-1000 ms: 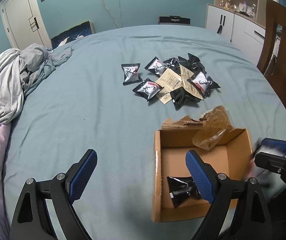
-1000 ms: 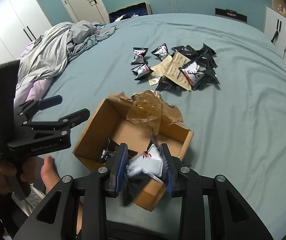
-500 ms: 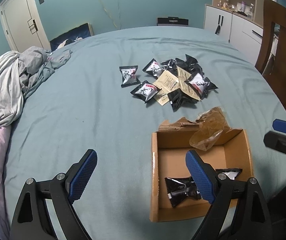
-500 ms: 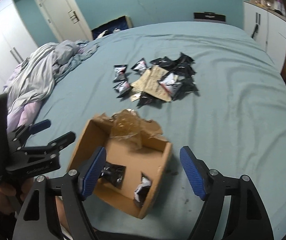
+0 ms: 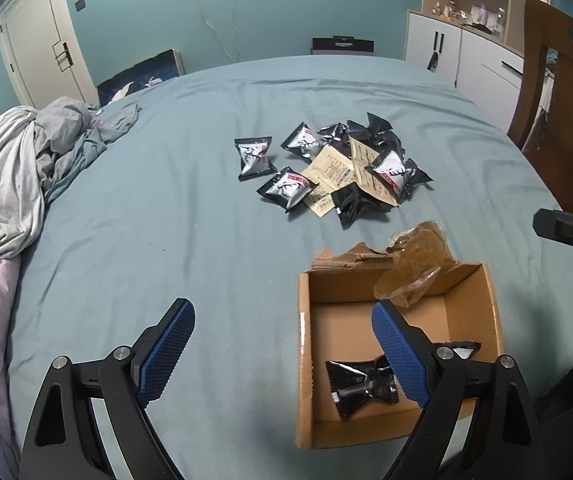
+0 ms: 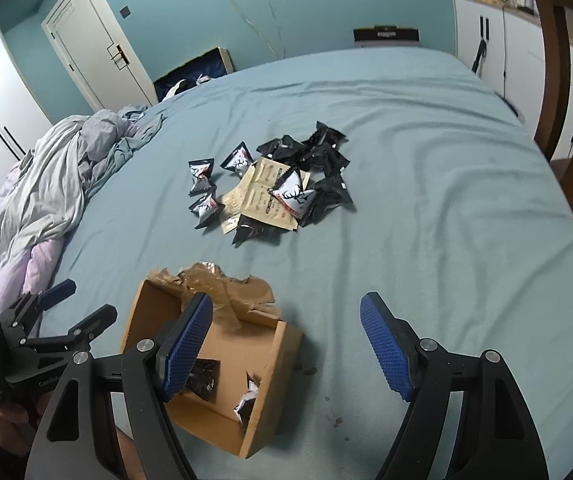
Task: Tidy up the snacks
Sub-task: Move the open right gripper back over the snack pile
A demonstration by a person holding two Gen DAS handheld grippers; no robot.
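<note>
While both my tools hang spread and empty over the bed [image 5: 166, 208], two snack packets lie in the cardboard box [image 5: 304, 360].

My left tool [image 5: 282, 354] hides part of the black packet [image 5: 360, 386]; the second packet [image 6: 248, 400] leans on the box wall. My right tool [image 6: 284, 344] covers the box's near corner. At 12 o'clock lies the snack pile [image 6: 274, 184]: its overlapping black packets are too many to count, with two tan sachets among them.

matt cardboard box [image 5: 304, 360], glossy packets [image 5: 286, 188].
</note>
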